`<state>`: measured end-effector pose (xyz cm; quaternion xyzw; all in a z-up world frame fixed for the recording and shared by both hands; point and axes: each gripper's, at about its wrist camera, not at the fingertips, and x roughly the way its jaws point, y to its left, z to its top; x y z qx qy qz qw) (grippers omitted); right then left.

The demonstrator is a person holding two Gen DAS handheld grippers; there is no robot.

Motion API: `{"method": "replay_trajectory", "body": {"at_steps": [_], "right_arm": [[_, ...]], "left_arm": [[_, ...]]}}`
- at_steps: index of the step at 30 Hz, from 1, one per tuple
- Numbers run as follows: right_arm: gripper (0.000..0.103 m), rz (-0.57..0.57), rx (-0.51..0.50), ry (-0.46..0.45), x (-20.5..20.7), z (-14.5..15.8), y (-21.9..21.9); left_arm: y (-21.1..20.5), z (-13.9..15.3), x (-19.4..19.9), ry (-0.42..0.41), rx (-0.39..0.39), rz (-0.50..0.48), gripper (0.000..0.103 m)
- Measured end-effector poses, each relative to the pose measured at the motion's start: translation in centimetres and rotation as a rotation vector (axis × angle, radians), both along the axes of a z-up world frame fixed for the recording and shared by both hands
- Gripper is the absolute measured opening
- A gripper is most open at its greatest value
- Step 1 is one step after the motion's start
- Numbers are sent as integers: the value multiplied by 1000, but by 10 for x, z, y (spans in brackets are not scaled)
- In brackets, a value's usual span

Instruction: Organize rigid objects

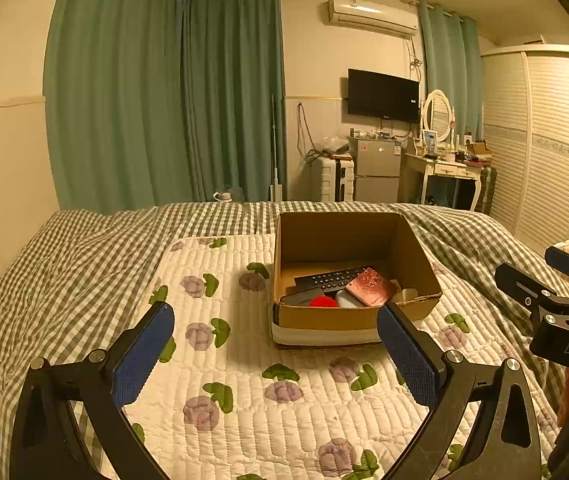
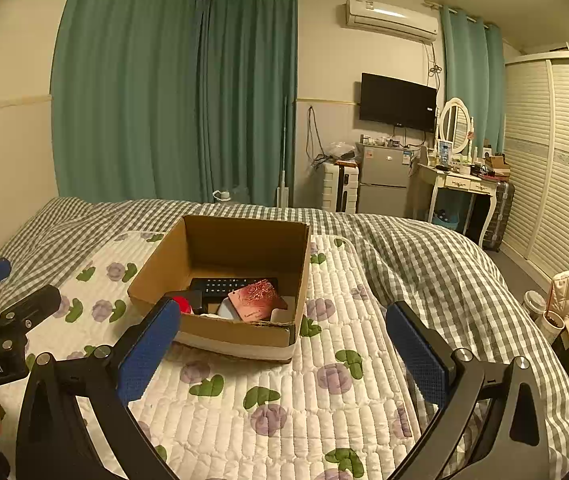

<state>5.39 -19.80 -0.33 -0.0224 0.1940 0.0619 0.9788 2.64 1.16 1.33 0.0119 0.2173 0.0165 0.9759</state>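
An open cardboard box (image 1: 348, 236) (image 2: 220, 328) stands on a white quilt with purple flowers (image 1: 244, 360) (image 2: 284, 380) on the bed. Inside lie a black remote (image 1: 330, 278) (image 2: 228, 285), a pink patterned card-like case (image 1: 370, 286) (image 2: 256, 300), a red round object (image 1: 323, 302) (image 2: 182, 304) and a pale object (image 1: 346, 300). My left gripper (image 1: 276, 322) is open and empty, just short of the box's near wall. My right gripper (image 2: 284, 324) is open and empty, in front of the box's right corner. Each gripper shows at the other view's edge.
A grey checked duvet (image 1: 84, 248) (image 2: 424, 264) covers the bed around the quilt. Beyond the bed stand green curtains, a small fridge (image 1: 376, 168), a suitcase, a dressing table (image 2: 460, 184) and a white wardrobe (image 2: 556, 160). A paper cup (image 2: 552, 322) stands at the right.
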Motion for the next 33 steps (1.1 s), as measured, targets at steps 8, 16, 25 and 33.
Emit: {"method": "replay_trajectory", "body": {"at_steps": [8,16,25,33], "right_arm": [[103,1,-5,9,2,-3,1],[103,-5,5,19,3,-5,0],[103,-1,-1,21,4,-6,2],[103,-1,-3,27,4,-8,3]], "left_arm": [[1,-2,1,7,-3,-8,103],[3,-3,2,9,-10,-17,103],[4,-3,1,6,0,-18,103],[2,-5,1,9,9,-24,103]]}}
